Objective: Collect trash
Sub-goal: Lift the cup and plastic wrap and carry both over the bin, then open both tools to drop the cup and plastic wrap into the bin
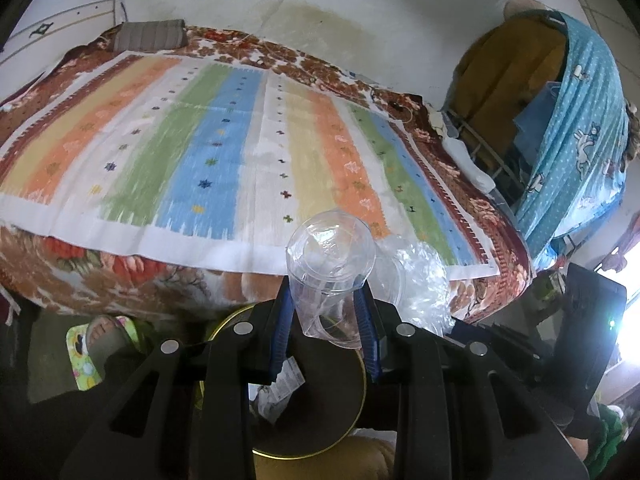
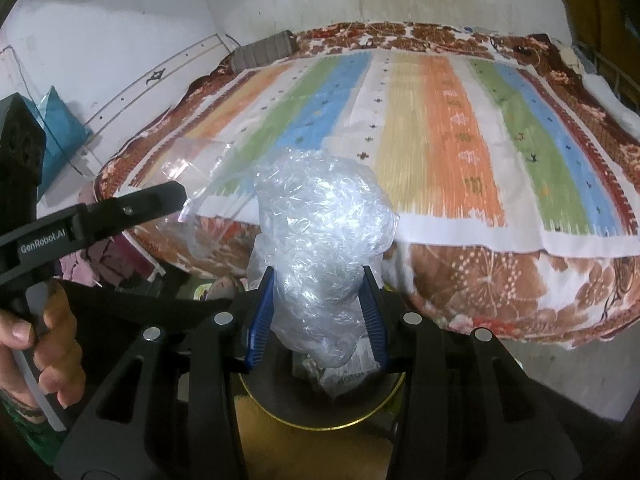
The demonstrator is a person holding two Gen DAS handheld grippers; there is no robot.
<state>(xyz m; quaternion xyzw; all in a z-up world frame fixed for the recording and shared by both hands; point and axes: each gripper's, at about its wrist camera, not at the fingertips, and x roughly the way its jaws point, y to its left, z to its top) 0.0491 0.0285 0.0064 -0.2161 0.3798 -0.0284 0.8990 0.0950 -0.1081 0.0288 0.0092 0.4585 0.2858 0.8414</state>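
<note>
My left gripper point(image 1: 325, 307) is shut on a clear plastic cup point(image 1: 330, 264), its blue pads pressing the cup's sides and its mouth facing the bed. My right gripper point(image 2: 320, 304) is shut on a crumpled clear plastic bag point(image 2: 320, 224), which bulges above the fingers. Below both grippers stands a round dark bin with a gold rim point(image 1: 362, 376) point(image 2: 394, 394), with paper scraps point(image 1: 280, 384) point(image 2: 348, 372) inside. The bag point(image 1: 420, 276) shows just right of the cup in the left wrist view. The left gripper point(image 2: 184, 196) with the cup point(image 2: 196, 184) reaches in from the left in the right wrist view.
A bed with a striped mat point(image 1: 224, 152) point(image 2: 440, 136) over a floral blanket fills the space ahead. A foot in a slipper point(image 1: 100, 336) stands left of the bin. A blue draped cloth point(image 1: 576, 140) hangs at the right. A hand point(image 2: 44, 340) holds the left gripper's handle.
</note>
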